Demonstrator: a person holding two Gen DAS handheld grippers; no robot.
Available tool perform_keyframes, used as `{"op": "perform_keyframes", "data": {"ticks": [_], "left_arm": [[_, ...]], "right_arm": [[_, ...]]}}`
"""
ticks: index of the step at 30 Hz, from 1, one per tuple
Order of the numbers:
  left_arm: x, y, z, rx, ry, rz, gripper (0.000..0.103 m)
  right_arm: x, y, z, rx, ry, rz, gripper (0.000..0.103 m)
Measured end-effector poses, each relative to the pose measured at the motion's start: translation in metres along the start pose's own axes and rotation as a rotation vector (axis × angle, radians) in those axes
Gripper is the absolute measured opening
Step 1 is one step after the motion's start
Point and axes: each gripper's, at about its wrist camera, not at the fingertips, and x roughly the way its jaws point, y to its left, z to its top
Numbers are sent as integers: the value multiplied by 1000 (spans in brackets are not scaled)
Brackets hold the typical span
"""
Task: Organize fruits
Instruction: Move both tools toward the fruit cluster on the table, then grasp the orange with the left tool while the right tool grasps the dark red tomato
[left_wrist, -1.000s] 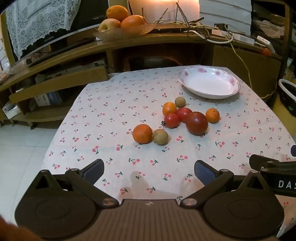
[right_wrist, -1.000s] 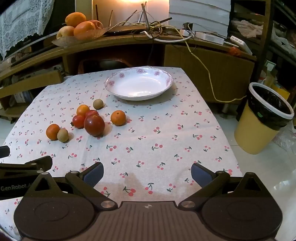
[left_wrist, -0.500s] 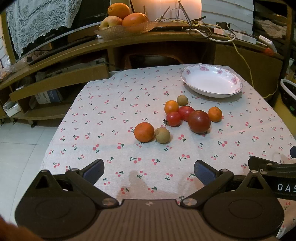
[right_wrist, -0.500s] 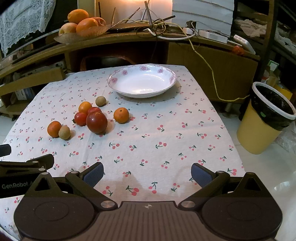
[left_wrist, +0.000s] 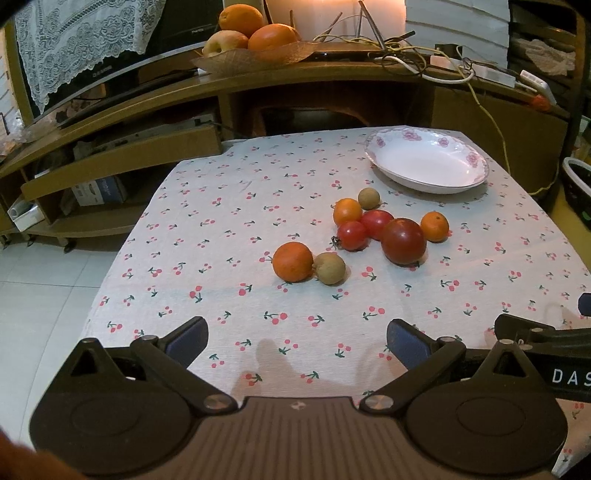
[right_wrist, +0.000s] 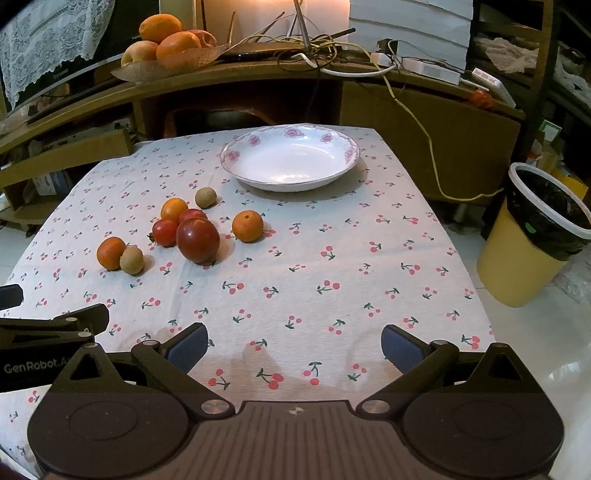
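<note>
Both tongs gape wide and empty – left gripper (left_wrist: 295, 338), right gripper (right_wrist: 293, 345) – low over the near cloth. The fruits (left_wrist: 369, 236) lie clustered mid-table, just short of the empty plate (right_wrist: 255, 173). Round, likely light and prone to roll; the tomato (right_wrist: 197, 239) probably bruises – pinch gently across its widest girth

Yellow waste bin (right_wrist: 532, 243) with black liner, lace cloth (left_wrist: 85, 44), tangled cables (right_wrist: 332, 59) on wooden shelf (left_wrist: 332, 70)
</note>
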Motion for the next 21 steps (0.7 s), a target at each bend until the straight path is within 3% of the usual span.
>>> {"op": "perform_keyframes", "data": {"ticks": [13,21], "left_arm": [[4,5,1,9,-18,17,103],[11,17,7,-3,-37,-25,103]], "right_arm": [[7,8,3,-28,18,32,98],[14,14,14,-54,22,85,93]]}}
